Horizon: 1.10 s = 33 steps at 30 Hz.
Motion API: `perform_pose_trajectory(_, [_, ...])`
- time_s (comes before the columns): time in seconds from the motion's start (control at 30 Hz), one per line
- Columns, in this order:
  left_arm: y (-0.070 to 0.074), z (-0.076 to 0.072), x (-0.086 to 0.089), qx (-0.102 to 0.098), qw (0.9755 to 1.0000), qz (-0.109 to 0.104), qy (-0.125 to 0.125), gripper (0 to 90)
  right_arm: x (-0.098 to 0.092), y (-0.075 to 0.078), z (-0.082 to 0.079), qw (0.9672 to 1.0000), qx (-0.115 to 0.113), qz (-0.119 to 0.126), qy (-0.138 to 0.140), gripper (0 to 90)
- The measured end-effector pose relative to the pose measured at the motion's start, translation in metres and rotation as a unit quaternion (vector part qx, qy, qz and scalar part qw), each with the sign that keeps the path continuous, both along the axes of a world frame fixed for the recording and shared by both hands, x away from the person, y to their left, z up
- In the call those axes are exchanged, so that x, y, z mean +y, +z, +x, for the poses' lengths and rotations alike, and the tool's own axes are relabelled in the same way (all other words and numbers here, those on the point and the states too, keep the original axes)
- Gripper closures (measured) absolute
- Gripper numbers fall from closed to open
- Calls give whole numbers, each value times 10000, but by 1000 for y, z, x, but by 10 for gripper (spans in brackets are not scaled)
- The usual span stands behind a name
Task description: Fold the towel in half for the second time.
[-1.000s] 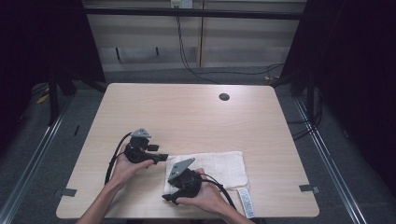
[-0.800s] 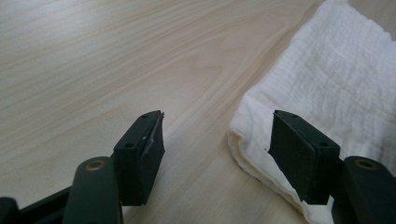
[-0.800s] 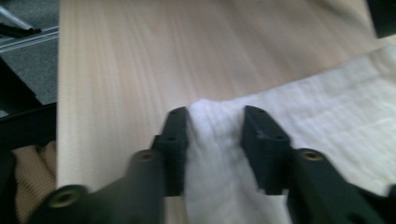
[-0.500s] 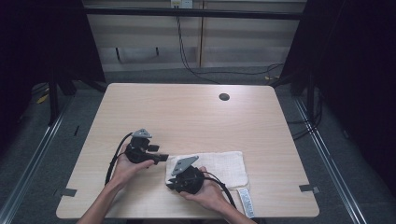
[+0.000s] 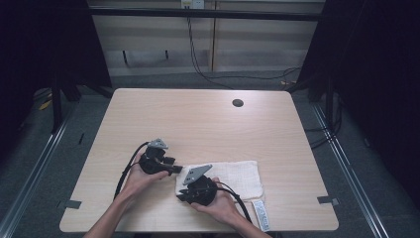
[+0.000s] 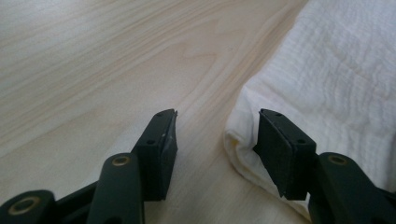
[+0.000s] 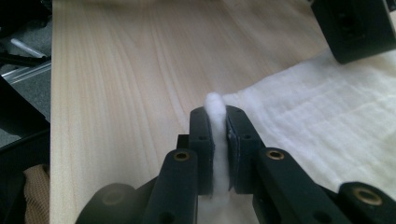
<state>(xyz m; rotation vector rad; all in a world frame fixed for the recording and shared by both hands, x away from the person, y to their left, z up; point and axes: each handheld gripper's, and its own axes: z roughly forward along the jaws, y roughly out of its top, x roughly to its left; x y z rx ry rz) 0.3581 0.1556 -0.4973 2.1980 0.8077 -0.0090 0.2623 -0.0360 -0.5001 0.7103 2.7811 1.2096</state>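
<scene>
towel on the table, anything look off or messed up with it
Nothing damaged or spilled. The white towel lies folded and mostly flat near the front of the table. Its left edge is bunched up where the right gripper pinches it, and the left gripper, whose jaws have just been closing, straddles the other corner without yet gripping it.

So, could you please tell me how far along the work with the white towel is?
Early stage. Done: the right tongs are shut on a pinched-up corner of the towel, which lies flat on the table. In hand: the left tongs have just been closing around the neighbouring corner, one pad beside the cloth, not yet pressing. Left: finishing that grip, then lifting or folding, probably.
</scene>
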Motion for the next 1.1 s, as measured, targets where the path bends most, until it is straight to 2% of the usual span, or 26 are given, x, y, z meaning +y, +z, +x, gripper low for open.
perform_pose_trajectory(0.17, [0, 1, -5, -25, 9999, 70, -103, 494, -1, 0, 0, 10000, 50, 0, -5, 825])
perform_pose_trajectory(0.23, [0, -1, -6, -14, 9998, 39, -214, 539, -1, 1, 0, 10000, 37, -18, 22, 825])
perform_pose_trajectory(0.4, [3, -10, -11, -196, 9978, 383, -511, 598, -1, 1, 0, 10000, 41, -32, 28, 825])
perform_pose_trajectory(0.5, [4, -13, -13, -163, 9965, 468, -674, 763, -1, 2, 0, 10000, 14, -72, 46, 826])
perform_pose_trajectory(0.53, [3, -12, -13, -92, 9970, 334, -698, 802, 0, 2, 0, 9999, 69, -87, 65, 829])
perform_pose_trajectory(0.57, [2, -12, -13, -52, 9972, 292, -693, 832, -1, 3, 1, 9999, 70, -100, 64, 831])
perform_pose_trajectory(0.67, [0, -6, -9, 159, 9979, 67, -628, 858, -1, 3, 0, 9999, 106, -91, 13, 833])
perform_pose_trajectory(0.77, [0, -5, -7, 172, 9981, -30, -588, 861, -2, 7, 0, 9999, 101, -60, 21, 833])
perform_pose_trajectory(0.93, [6, -8, -4, 18, 9984, -95, -564, 861, -4, 12, 0, 9999, 149, 28, 11, 833])
perform_pose_trajectory(1.1, [15, -8, 3, 82, 9978, -423, -507, 862, -5, 16, -1, 9999, 147, 85, -3, 832])
